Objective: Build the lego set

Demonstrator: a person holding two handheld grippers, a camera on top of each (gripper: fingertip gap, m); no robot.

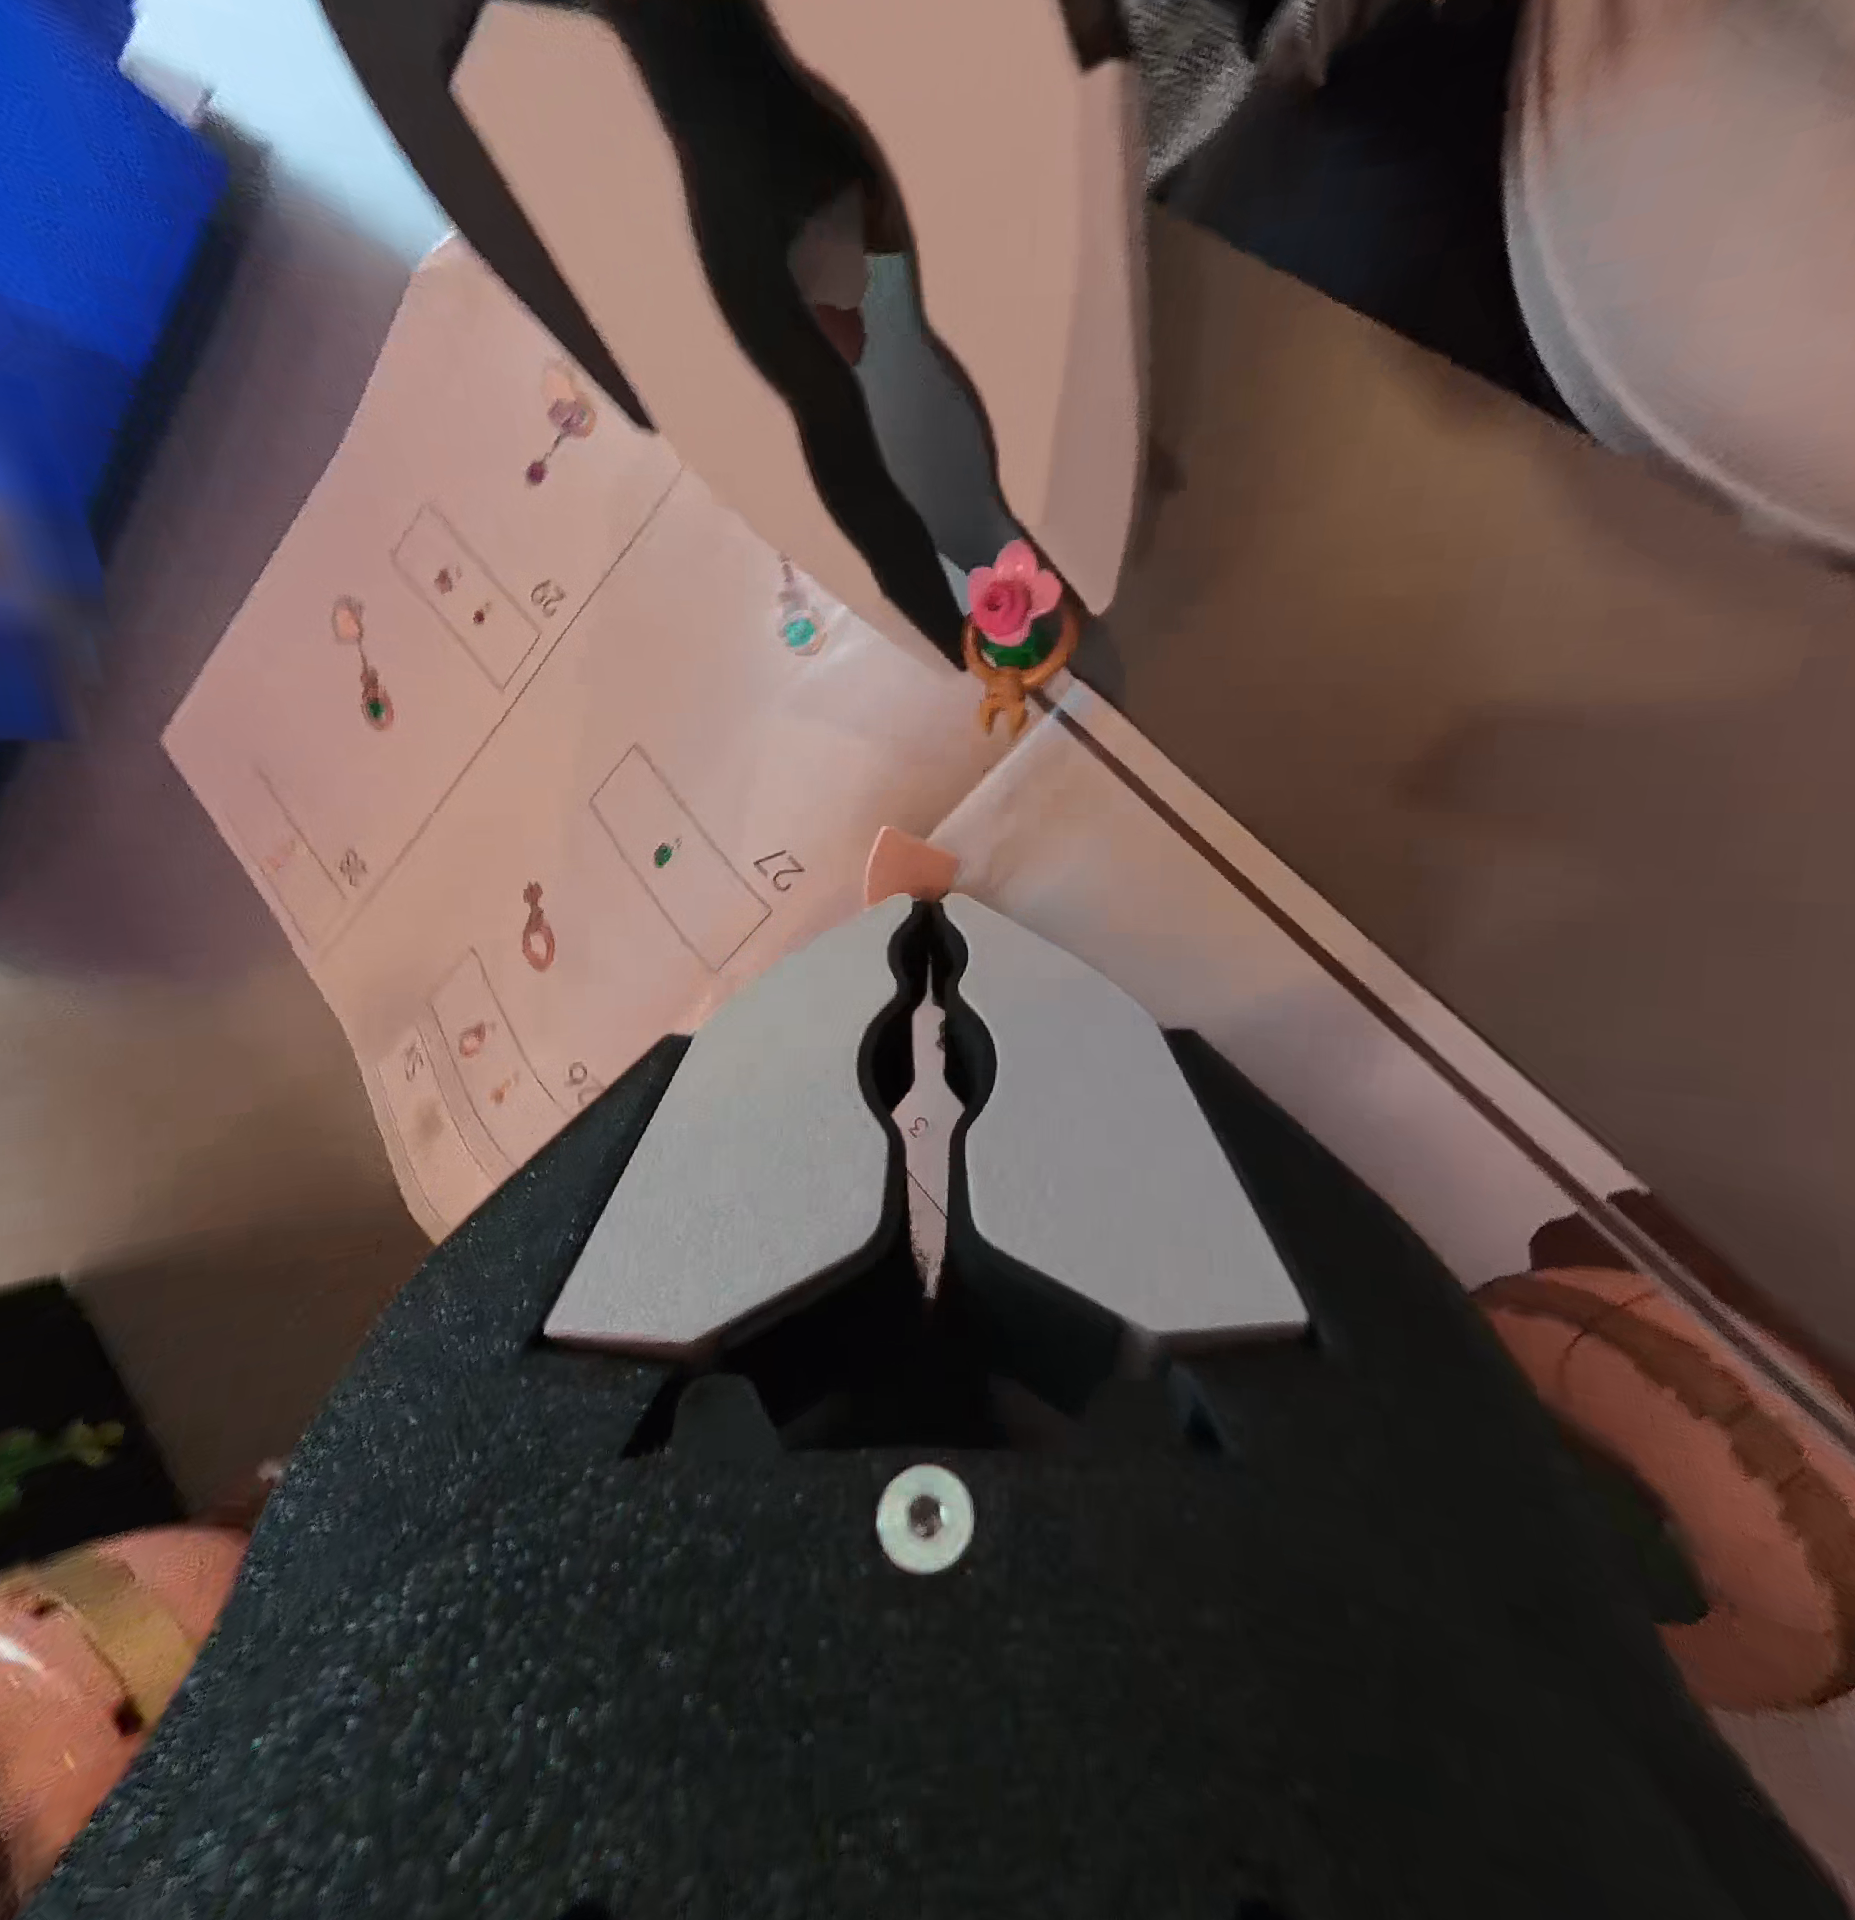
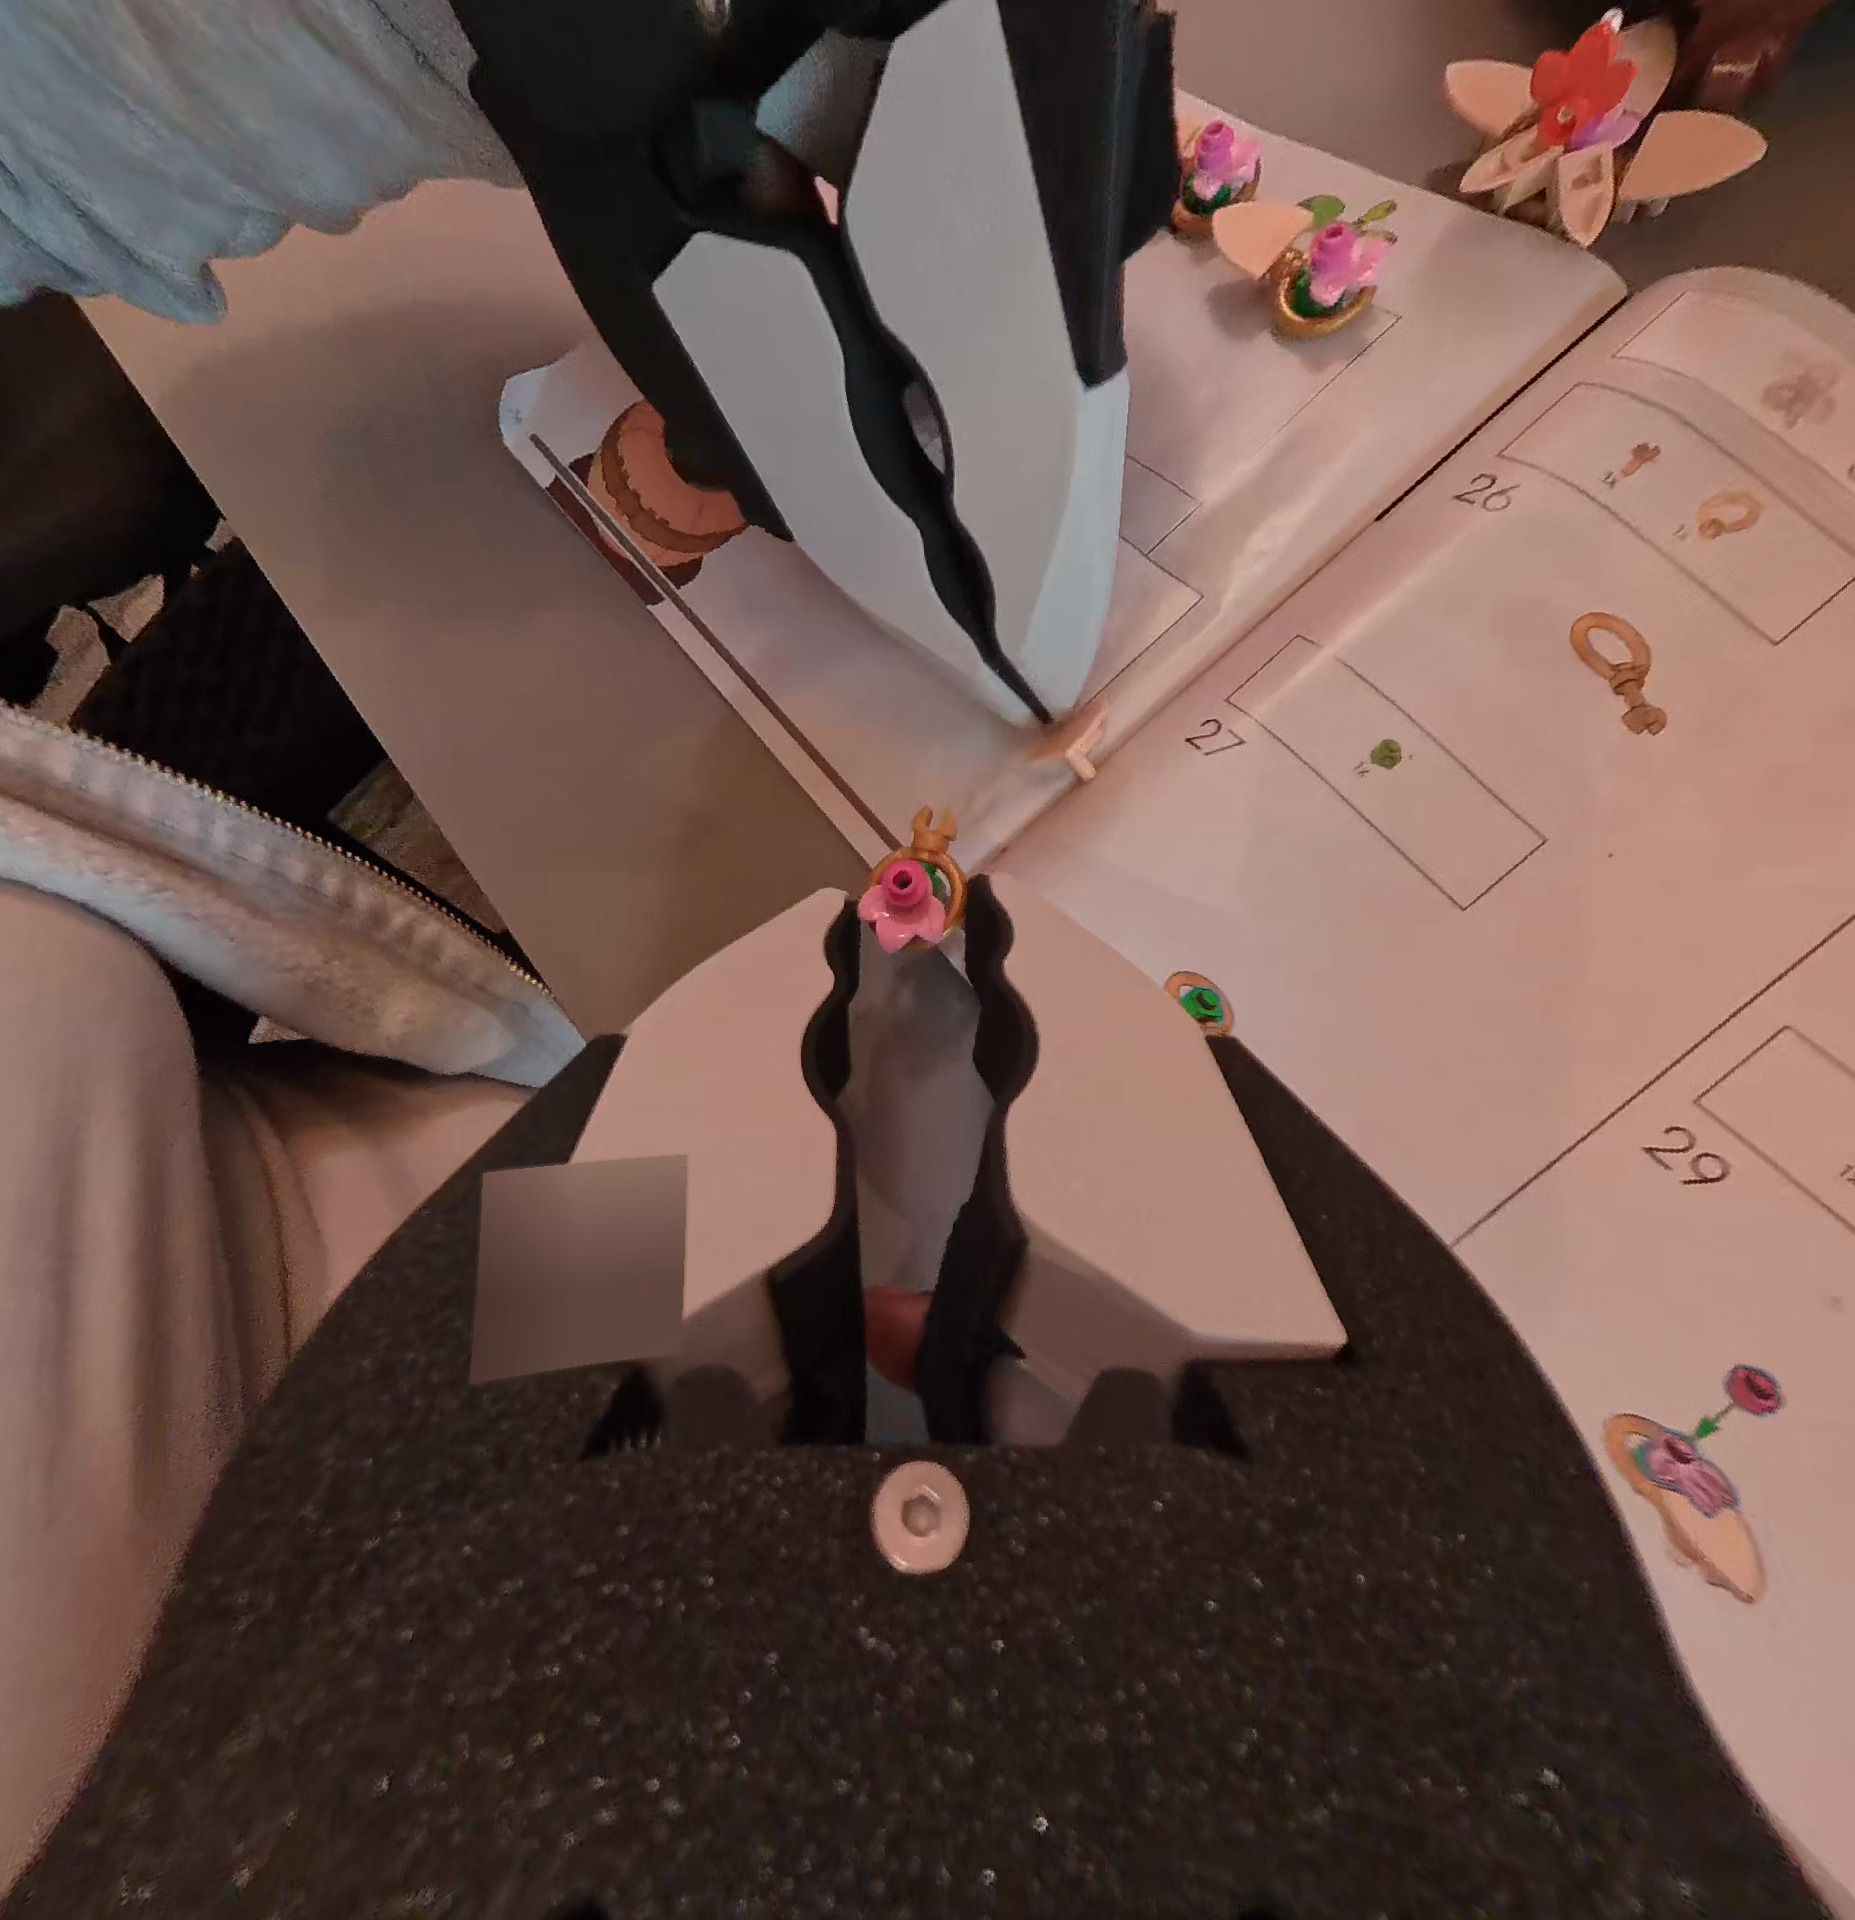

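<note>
At frame centre, the right claw (image 2: pixel 907 914) clamps a pink flower in a gold ring (image 2: pixel 905 904); the left claw (image 1: pixel 928 906) pinches a tan petal piece (image 1: pixel 907 860) over the open booklet (image 2: pixel 1422 831).

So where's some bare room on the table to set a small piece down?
The bare table strip between the booklet's left edge and the grey garment is free. Crowded: the booklet's top corner, holding two purple flower pieces, and its fold, where the left gripper and right gripper meet.
</note>
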